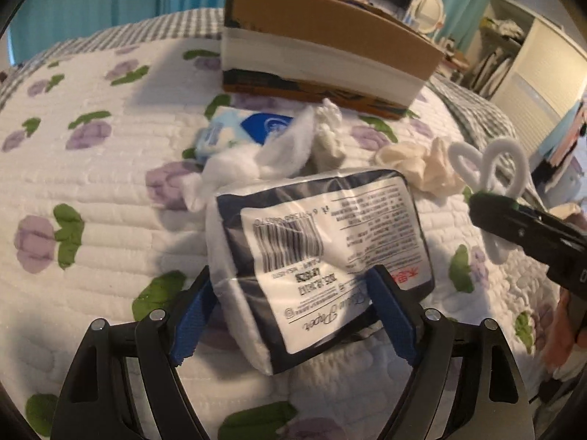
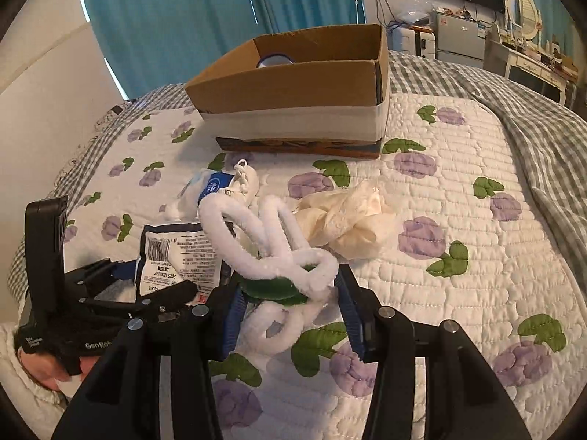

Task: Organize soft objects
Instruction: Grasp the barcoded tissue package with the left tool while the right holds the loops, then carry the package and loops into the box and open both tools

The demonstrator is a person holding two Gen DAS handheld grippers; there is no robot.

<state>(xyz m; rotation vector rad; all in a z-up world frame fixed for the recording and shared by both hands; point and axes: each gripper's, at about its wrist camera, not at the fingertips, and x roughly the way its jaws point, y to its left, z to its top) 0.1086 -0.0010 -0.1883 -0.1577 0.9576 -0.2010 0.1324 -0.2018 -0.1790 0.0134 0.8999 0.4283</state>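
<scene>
On a quilted white bedspread (image 2: pixel 458 183) printed with purple flowers and green leaves, two hand-held black grippers with blue finger pads are working side by side through a scatter of soft things. The right gripper (image 2: pixel 290 295) is holding a looped white fuzzy pipe-cleaner twist (image 2: pixel 271 245) just above the quilt, its blue pads closed narrow onto the lower loops. The left gripper (image 1: pixel 293 311) is straddling a plastic-wrapped pack of paper tissues with a barcode label (image 1: pixel 319 234), its jaws standing wide at either side; whether the pads are already pressing the wrapper cannot be told for certain. The pack is lying near the front of the pile, with a white tuft of cotton wadding (image 1: pixel 256 157), a small blue-and-white tissue packet (image 1: pixel 242 128) and a crumpled cream cloth (image 1: pixel 422 168) just beyond it. Beyond those things stands an open brown cardboard box with a white band around its base (image 2: pixel 293 106), seemingly the destination, with something round and blue-rimmed already showing inside. To do this step well, the left hand is best closing squarely on the pack's short sides, low enough that the slick film does not slide out, then lifting before swinging toward the box. The right hand should be keeping its grip on the crossing of the loops, since a single strand could bend and slip free. With both grippers so close, moving one at a time looks the safer course.
</scene>
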